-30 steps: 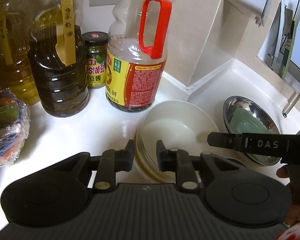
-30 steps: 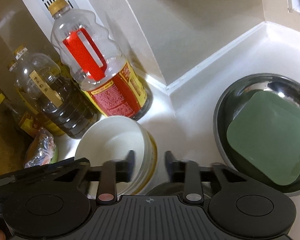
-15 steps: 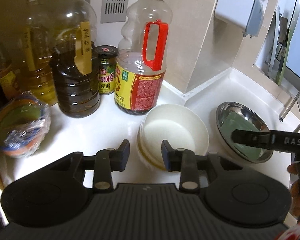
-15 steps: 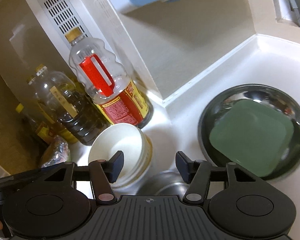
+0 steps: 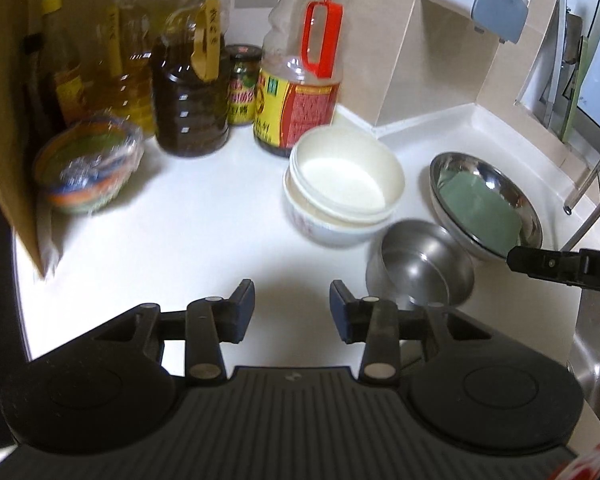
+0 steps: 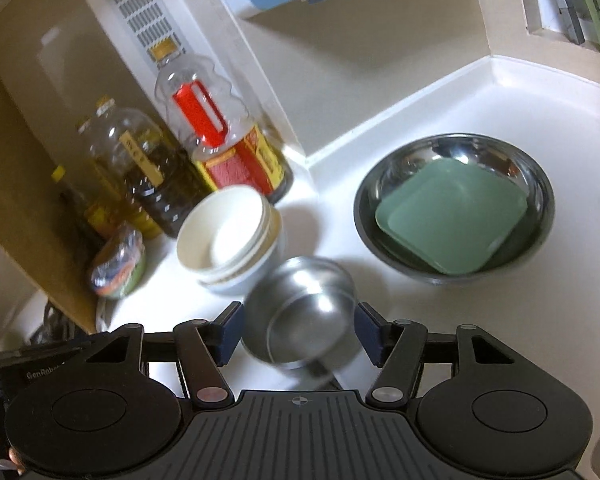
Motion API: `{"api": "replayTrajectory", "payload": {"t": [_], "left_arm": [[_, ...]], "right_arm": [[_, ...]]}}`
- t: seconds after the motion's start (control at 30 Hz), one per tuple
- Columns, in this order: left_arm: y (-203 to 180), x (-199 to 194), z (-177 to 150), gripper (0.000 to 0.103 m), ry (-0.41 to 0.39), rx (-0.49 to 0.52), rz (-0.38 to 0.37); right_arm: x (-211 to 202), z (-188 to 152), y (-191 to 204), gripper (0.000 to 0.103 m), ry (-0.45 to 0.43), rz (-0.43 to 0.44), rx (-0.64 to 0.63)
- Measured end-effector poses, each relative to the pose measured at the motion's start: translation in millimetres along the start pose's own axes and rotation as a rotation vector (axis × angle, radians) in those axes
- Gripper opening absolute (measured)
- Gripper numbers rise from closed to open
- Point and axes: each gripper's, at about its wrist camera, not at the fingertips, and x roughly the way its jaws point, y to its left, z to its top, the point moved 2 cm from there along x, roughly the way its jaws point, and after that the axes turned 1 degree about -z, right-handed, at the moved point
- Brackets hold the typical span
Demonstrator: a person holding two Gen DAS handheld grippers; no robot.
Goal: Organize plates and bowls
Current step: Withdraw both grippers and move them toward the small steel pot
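White corner desk (image 5: 188,248) under beige walls; oil bottles (image 5: 188,92) behind stacked white bowls (image 5: 342,192). Left gripper (image 5: 292,312) opening, empty; right gripper (image 6: 298,332) apart around a small steel bowl (image 6: 300,316), not pressing.

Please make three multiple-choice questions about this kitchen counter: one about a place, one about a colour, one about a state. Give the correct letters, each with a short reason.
1. Where does the square plate lie?
A. in the large steel bowl
B. on the white bowls
C. beside the bottles

2. What colour is the handle of the sauce bottle?
A. blue
B. red
C. green

3. What is between the fingers of the left gripper?
A. a bowl
B. a jar
C. nothing

Answers: A, the plate rests inside that bowl; B, the handle is red; C, only bare counter shows between its opening jaws.
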Motion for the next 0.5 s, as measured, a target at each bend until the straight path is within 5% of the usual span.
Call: {"api": "replayTrajectory", "payload": {"t": [0.5], "left_arm": [[-41.4,-19.1,-57.9,0.038,0.038,-0.046,0.022]], "right_arm": [[-20.7,-49.2,-17.5,0.061,0.117,0.014,-0.097]]}}
